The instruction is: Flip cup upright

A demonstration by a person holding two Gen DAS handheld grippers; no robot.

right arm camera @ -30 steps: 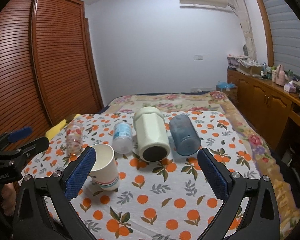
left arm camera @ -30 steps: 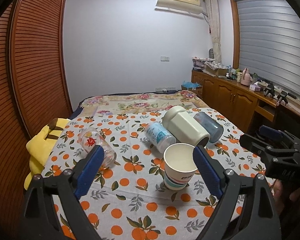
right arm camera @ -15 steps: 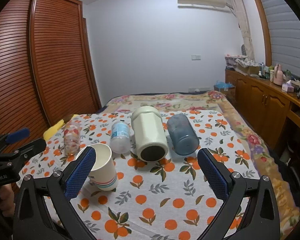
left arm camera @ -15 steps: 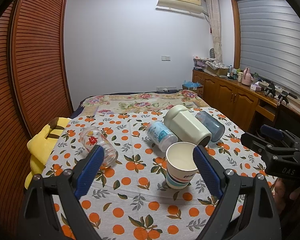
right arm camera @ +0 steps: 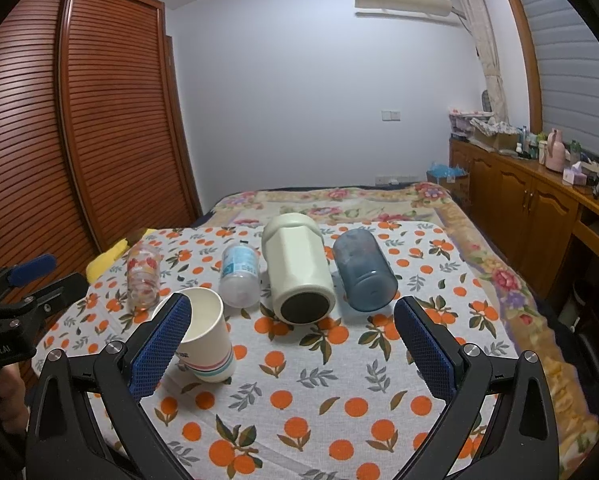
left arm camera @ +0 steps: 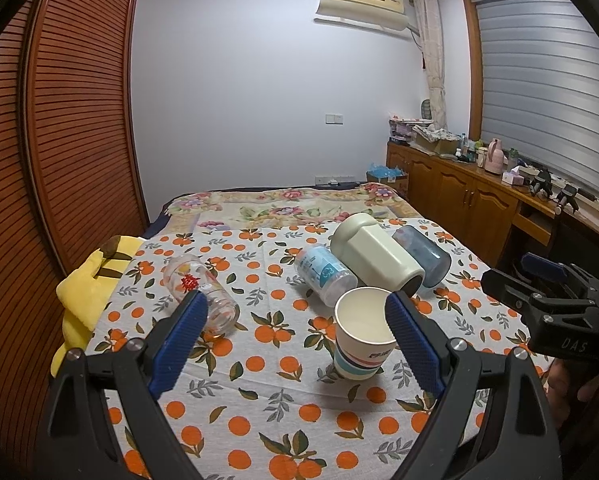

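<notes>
Five vessels were counted on the orange-print cloth (right arm camera: 299, 392): one paper cup (right arm camera: 207, 338) (the only one standing), one printed glass (right arm camera: 143, 276), one clear plastic cup (right arm camera: 240, 278), one cream tumbler (right arm camera: 297, 274) and one blue tumbler (right arm camera: 363, 270). Two grippers were seen.

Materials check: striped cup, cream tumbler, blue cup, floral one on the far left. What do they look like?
Striped cup: paper, matte white inside, printed bands, thin rolled rim.
Cream tumbler: probably plastic or coated metal; opaque, satin, faceted sides, dark end facing the camera.
Blue cup: likely tinted plastic, translucent; glass not ruled out.
Floral cup: clear glass or plastic, glossy, with printed red and yellow decoration.
</notes>
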